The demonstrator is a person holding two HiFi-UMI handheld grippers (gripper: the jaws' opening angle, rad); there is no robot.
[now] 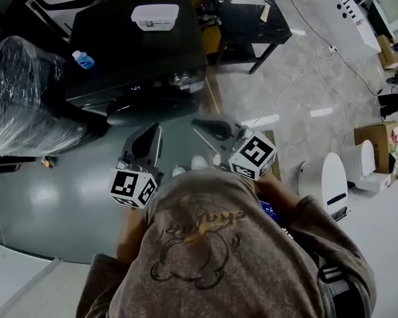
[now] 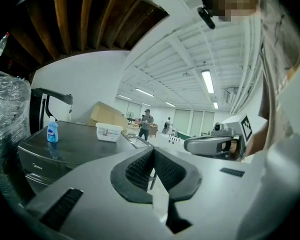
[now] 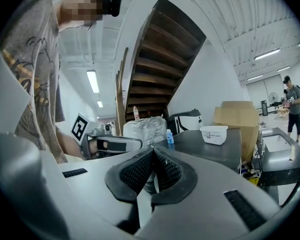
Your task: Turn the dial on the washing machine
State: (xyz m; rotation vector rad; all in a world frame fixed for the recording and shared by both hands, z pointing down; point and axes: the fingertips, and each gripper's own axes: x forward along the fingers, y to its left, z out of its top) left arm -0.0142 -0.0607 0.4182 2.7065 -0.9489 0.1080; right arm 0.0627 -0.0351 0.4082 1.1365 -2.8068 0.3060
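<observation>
**Left gripper** (image 2: 152, 152): the two black ribbed pads are brought together at their tips, with nothing between them. **Right gripper** (image 3: 152, 151): the jaws are likewise closed tip to tip, and nothing is held. Both grippers are held side by side in front of the person's chest, each carrying a white cube with square black markers. In the head view, the left gripper (image 1: 155, 128) and right gripper (image 1: 198, 121) are pointed towards the dark grey front-loading washing machine (image 1: 139, 45). They are held short of its front and are not touching it.

The round dark door (image 1: 152, 108) is seen at the machine's front, nearest the jaws. The dial (image 1: 180, 79) appears only as a small pale round shape at the right end of the control strip, above the door. It is too small to be made out further.

On the machine's flat top, a white rectangular plastic tub (image 1: 155, 16) and a small blue bottle with a white cap (image 1: 83, 59) are set well apart. A bundle wrapped in clear plastic film (image 1: 23, 98) stands beside the machine, on its left in the head view.
</observation>
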